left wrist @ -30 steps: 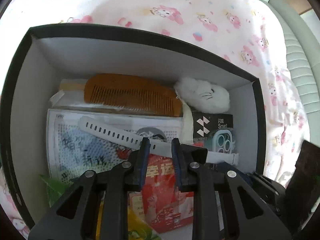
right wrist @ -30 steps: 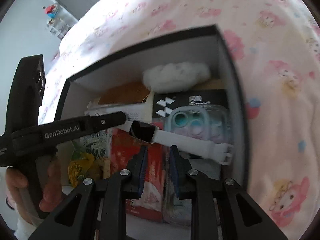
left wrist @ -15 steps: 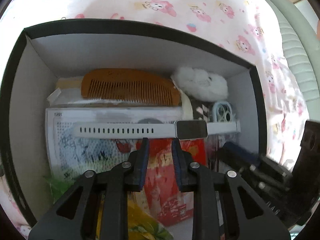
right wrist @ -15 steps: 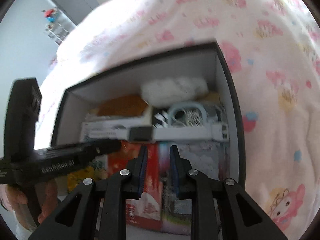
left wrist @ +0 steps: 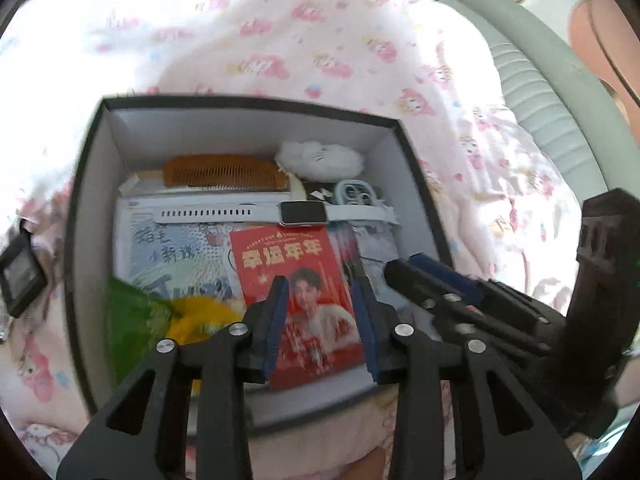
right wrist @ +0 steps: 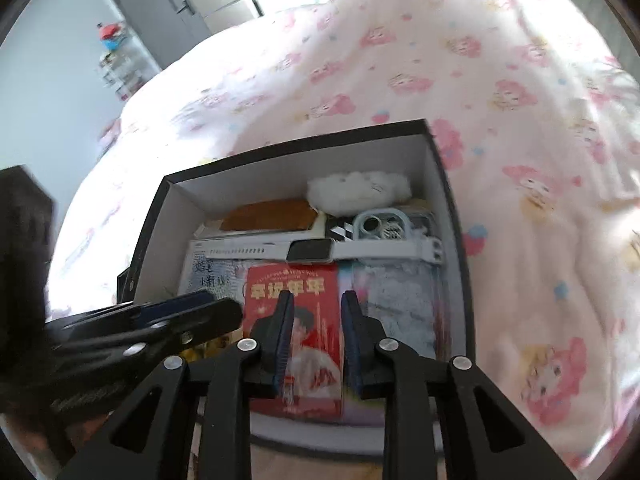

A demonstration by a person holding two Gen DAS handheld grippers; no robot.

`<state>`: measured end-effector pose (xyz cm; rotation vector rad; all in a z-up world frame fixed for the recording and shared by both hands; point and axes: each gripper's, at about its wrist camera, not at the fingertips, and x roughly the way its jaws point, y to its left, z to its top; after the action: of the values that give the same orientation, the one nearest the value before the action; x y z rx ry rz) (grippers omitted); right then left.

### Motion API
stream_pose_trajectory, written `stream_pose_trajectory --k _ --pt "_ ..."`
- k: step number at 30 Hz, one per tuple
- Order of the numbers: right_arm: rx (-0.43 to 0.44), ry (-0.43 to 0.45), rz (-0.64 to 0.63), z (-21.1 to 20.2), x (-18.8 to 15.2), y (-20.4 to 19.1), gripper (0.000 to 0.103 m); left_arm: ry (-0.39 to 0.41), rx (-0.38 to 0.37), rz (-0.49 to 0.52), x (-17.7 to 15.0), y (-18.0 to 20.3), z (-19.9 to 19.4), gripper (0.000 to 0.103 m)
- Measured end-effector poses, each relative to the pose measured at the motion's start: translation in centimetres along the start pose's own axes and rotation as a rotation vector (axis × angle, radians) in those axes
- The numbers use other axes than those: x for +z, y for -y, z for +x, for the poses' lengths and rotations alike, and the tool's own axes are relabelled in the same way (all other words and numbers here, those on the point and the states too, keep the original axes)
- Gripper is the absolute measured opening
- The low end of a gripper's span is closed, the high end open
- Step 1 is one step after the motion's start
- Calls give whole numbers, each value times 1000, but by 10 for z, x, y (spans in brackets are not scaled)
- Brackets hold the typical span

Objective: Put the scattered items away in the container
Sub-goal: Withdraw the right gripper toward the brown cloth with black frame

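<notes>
A black box with white inner walls sits on the bed. Inside lie a white smartwatch, a wooden comb, a white plush, a red booklet, a phone case, and a green and yellow packet. My left gripper is open and empty above the booklet. My right gripper is open and empty above the booklet too. The right gripper also shows in the left wrist view.
The pink cartoon-print bedspread surrounds the box. A grey-green padded bed frame runs along the right. A small dark object lies left of the box. A grey door stands far back.
The watch, held between the grippers a second ago, now lies flat in the box. Both grippers have pulled back and up from the box.
</notes>
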<state>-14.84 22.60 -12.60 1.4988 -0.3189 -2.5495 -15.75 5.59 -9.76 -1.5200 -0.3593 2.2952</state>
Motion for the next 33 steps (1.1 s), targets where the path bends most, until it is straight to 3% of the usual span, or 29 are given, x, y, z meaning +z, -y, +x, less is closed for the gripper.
stream_pose_trajectory --k 2,5,9,13,19,28,33 --pt "-18 17 -18 -9 -15 -11 22 25 19 30 -6 10 -11 33" --pt "4 14 -7 -24 -31 -16 22 31 -27 43 -17 14 -26 34" --pt "-9 58 -44 -48 -49 -40 23 62 -32 51 -36 19 -47 36" --pt "-30 108 -102 -72 -62 -63 23 103 -66 34 -54 13 -78 40" --pt "-15 146 -124 -95 -76 -85 29 154 -49 18 -73 2 -111 40" --pt "58 142 -193 -95 -87 -139 29 195 -13 -26 -88 -37 -144 40" --pt "97 116 -207 -80 -91 -161 29 201 44 -59 -98 -68 -158 40"
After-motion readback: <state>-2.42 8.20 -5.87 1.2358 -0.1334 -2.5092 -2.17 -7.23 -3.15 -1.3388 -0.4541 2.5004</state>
